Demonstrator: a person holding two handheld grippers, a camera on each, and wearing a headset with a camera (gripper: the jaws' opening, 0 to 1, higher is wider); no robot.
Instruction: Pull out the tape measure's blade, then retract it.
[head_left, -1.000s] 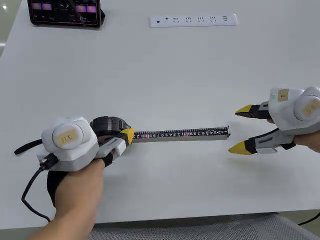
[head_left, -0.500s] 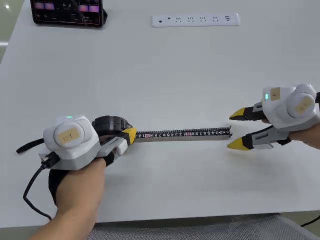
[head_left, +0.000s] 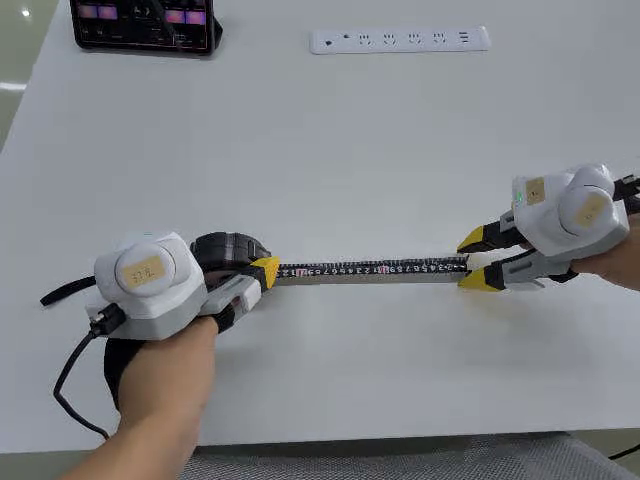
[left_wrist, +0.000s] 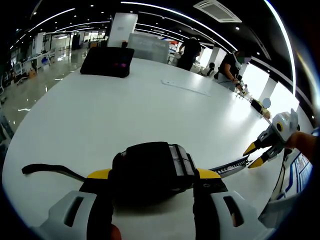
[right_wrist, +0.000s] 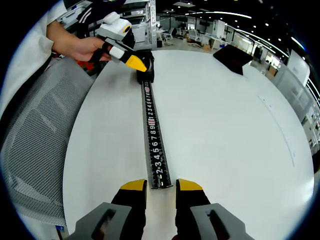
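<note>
The black tape measure case (head_left: 228, 252) lies on the white table (head_left: 330, 150) with my left gripper (head_left: 255, 282) shut on it; in the left gripper view the case (left_wrist: 152, 167) sits between both yellow-tipped jaws. Its blade (head_left: 370, 269) runs out flat to the right. The blade's end (right_wrist: 160, 182) lies just between the tips of my right gripper (right_wrist: 161, 186), whose jaws are narrowed to either edge with a thin gap still showing. In the head view the right gripper (head_left: 476, 261) flanks that end.
A white power strip (head_left: 400, 40) and a dark device with a lit screen (head_left: 145, 22) sit at the table's far edge. A black strap and cable (head_left: 70, 290) trail left of my left hand. A mesh chair (right_wrist: 40, 150) stands by the near edge.
My right gripper moved left to the blade's end and its jaws narrowed from wide open to just around it. The left gripper and case stayed put.
</note>
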